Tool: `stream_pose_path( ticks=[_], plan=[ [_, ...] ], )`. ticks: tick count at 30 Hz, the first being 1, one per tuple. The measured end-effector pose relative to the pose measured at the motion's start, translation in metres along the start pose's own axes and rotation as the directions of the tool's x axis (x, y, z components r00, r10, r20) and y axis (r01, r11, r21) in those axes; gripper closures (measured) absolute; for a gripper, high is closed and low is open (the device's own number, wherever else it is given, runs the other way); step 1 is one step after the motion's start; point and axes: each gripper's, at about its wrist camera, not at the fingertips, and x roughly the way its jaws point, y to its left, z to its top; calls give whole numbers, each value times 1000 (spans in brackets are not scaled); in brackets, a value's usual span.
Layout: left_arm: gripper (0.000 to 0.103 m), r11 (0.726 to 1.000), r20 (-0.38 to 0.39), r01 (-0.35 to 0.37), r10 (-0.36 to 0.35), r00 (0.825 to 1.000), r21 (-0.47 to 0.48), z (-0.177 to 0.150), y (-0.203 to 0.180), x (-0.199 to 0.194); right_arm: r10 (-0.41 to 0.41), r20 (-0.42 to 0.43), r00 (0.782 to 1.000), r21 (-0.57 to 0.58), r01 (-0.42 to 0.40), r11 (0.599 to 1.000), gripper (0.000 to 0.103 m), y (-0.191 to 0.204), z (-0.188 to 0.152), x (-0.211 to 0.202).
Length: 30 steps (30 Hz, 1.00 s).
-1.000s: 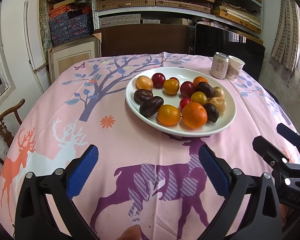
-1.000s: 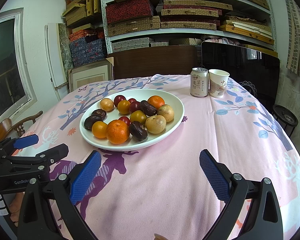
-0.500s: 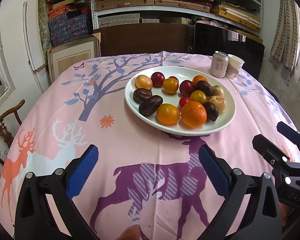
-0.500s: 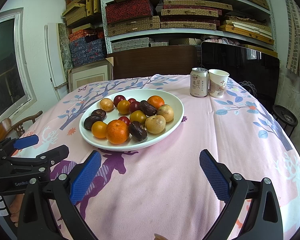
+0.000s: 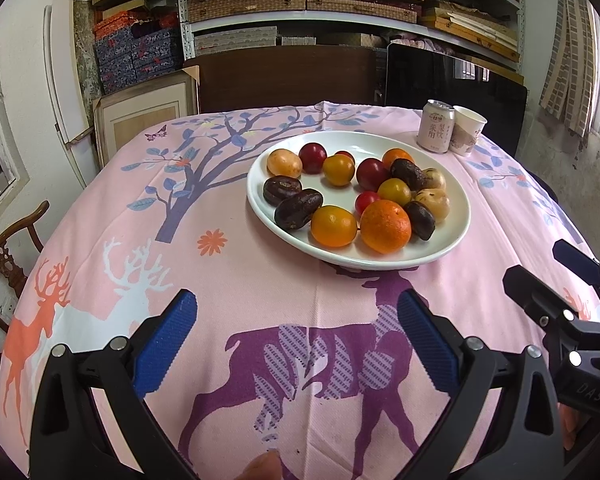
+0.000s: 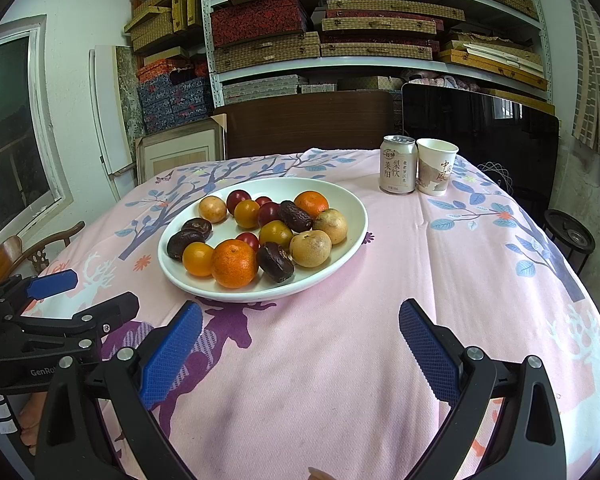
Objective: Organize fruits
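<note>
Mixed fruits (image 5: pixel 356 196) sat heaped on the white plate (image 5: pixel 456 236). Left tool (image 5: pixel 296 344) and right tool (image 6: pixel 300 344) gaped wide, empty, over the bench (image 6: pixel 340 380). Any grasp would need gentle pressure.

Both wrist views low over table, facing forward — sharing fruit plate (image 5: pixel 452 240) (image 6: pixel 356 236).

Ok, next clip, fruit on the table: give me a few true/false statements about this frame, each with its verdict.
1. All the fruit sits on the white plate. True.
2. The left tongs grip an orange. False: they are open and empty, over the tablecloth short of the plate.
3. The can and paper cup stand side by side beyond the plate. True.
4. The right tongs are shut. False: their jaws stand wide apart, holding nothing.
5. The paper cup lies on its side. False: it stands upright.
</note>
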Motion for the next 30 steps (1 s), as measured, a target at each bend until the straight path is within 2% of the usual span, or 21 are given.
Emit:
stream_pose_path(
  ticks=[30],
  plan=[
    [4, 1000, -5, 2, -2, 1000, 0, 0, -1, 1, 0, -1, 1000, 0, 0, 1000, 3, 0, 1, 0]
  ],
)
